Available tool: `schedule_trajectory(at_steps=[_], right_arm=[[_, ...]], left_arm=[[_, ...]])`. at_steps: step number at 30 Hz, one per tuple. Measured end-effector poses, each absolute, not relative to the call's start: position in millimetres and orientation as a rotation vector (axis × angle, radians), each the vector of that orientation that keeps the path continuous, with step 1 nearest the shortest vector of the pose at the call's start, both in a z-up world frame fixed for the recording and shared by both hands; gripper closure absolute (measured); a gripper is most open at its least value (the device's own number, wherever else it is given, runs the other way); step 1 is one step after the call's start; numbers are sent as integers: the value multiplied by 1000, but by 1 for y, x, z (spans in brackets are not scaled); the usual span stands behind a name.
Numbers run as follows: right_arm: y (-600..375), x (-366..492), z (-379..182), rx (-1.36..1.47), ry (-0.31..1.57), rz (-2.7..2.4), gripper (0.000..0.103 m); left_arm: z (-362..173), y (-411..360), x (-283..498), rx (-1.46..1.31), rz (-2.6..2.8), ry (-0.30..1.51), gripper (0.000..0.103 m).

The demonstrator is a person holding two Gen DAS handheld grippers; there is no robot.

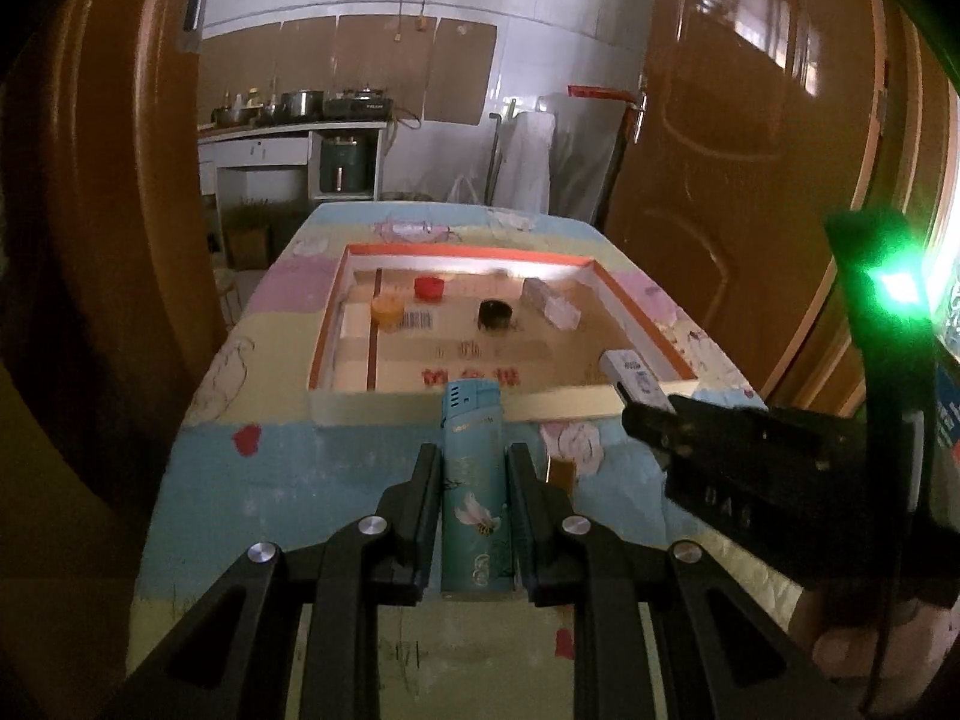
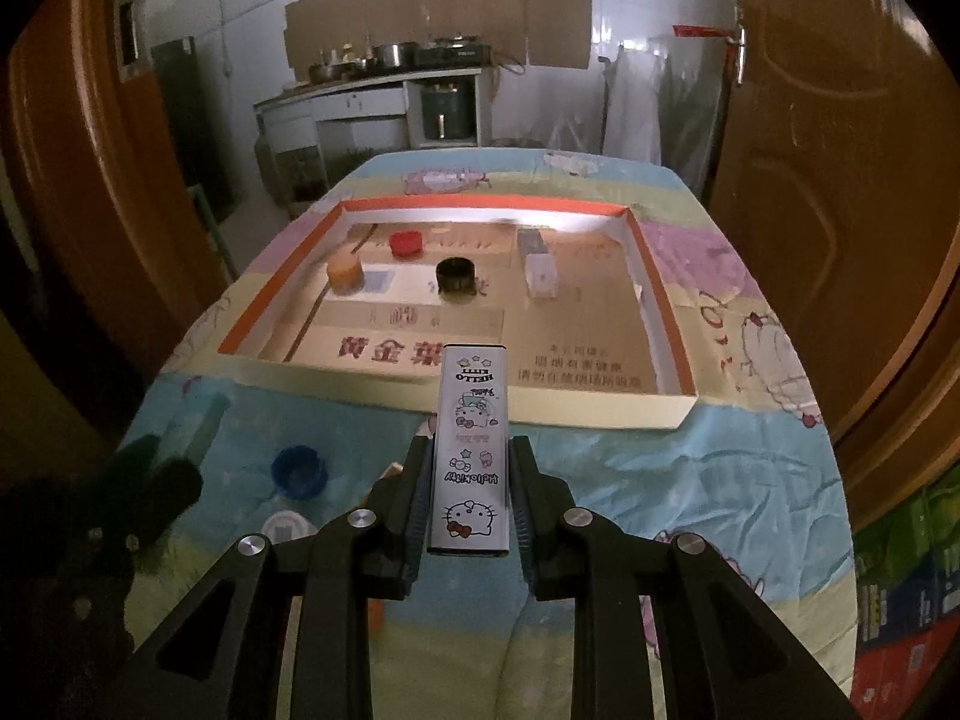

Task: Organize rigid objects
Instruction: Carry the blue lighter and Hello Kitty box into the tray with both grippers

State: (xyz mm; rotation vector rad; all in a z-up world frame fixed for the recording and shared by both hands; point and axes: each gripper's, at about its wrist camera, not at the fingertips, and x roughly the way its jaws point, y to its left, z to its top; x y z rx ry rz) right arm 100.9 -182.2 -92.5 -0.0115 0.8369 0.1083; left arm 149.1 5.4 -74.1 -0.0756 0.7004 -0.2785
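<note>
Left gripper pinches a teal lighter; tray's near wall right ahead at 12 o'clock. Right gripper clamps a white lighter printed "HELLO KITTY", tip over the tray's front edge. In the tray: orange cap and red cap at 11, black cap at 12, clear block at 1. Blue cap on the cloth-covered surface at 9.
</note>
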Motion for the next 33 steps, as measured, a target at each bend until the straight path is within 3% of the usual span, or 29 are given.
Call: schedule_trajectory(at_steps=[33], right_arm=[[-202,196,-101,21,856,127,77]], left_arm=[[-74,-14,270,-74,-243,752,81]])
